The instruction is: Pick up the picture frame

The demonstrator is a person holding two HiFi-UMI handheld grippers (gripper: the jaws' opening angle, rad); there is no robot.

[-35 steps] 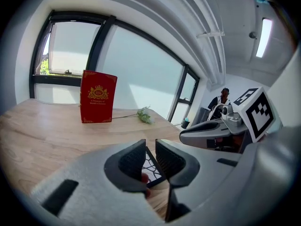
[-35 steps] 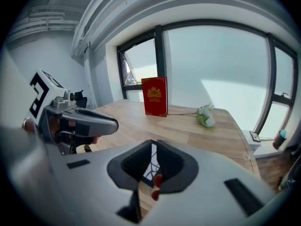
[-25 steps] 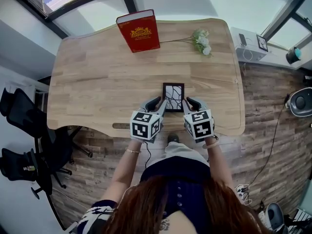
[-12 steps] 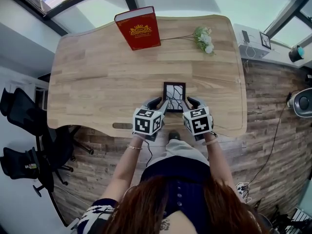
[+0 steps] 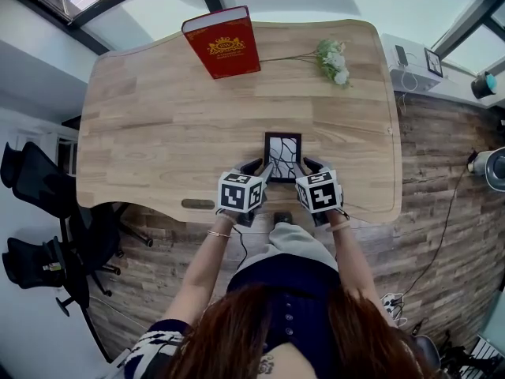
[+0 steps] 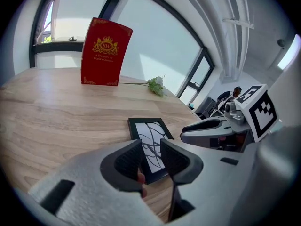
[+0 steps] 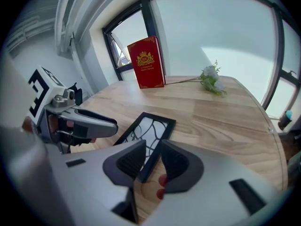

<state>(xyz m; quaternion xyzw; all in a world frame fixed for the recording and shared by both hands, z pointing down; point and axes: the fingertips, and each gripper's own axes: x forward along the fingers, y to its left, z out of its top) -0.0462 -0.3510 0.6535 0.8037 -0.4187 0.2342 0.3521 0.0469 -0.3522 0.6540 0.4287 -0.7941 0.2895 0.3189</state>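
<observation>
The picture frame (image 5: 282, 155) lies flat near the 6 o'clock edge of the tabletop (image 5: 158, 133), with the left claw (image 5: 259, 168) and right claw (image 5: 306, 167) narrowly parted over its 7 and 5 o'clock corners; unequal closure could pivot it loose.

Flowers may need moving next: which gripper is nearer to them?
Right. The right gripper sits by the picture frame's right edge, on the same side as the flowers; the left gripper sits by its left edge, farther away.
</observation>
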